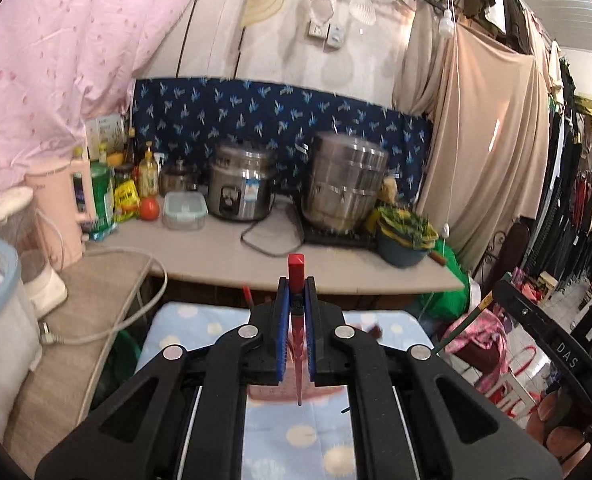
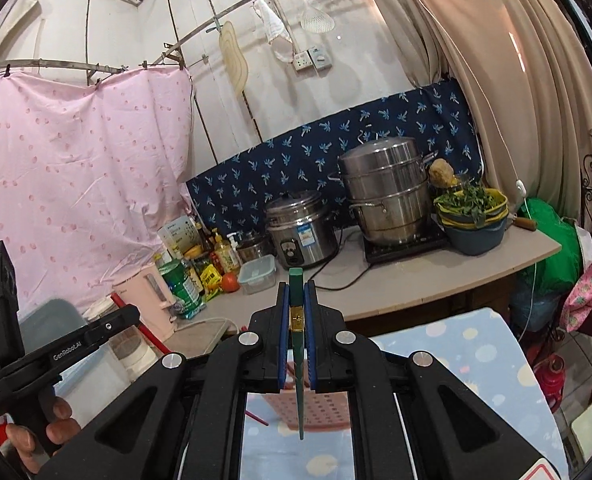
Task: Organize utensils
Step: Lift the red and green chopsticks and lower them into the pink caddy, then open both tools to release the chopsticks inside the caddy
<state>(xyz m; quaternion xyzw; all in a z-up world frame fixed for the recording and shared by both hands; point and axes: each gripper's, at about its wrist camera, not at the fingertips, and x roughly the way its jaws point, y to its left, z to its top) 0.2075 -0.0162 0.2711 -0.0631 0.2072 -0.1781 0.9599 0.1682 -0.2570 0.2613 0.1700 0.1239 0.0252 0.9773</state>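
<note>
My left gripper [image 1: 296, 284] is shut on a red chopstick [image 1: 296, 266]. Its square end sticks up past the blue pads and its thin tip hangs down over a pink basket [image 1: 272, 394]. In the right wrist view my right gripper [image 2: 296, 290] is shut on a green chopstick [image 2: 296, 280] with a gold band. That tip hangs over the pink perforated basket [image 2: 323, 412], beside which lies another red chopstick [image 2: 258, 420]. Both grippers are lifted above the spotted blue cloth [image 2: 455, 352]. The left gripper's body [image 2: 56, 352], held by a hand [image 2: 36, 440], shows at the lower left of the right wrist view.
A counter [image 1: 224, 256] behind holds a rice cooker [image 1: 242, 186], a steel steamer pot [image 1: 345, 182], a clear lidded box [image 1: 184, 210], a tomato, bottles, a pink kettle [image 1: 62, 208] and a bowl of greens [image 1: 405, 236]. Curtains and hanging clothes stand to the right.
</note>
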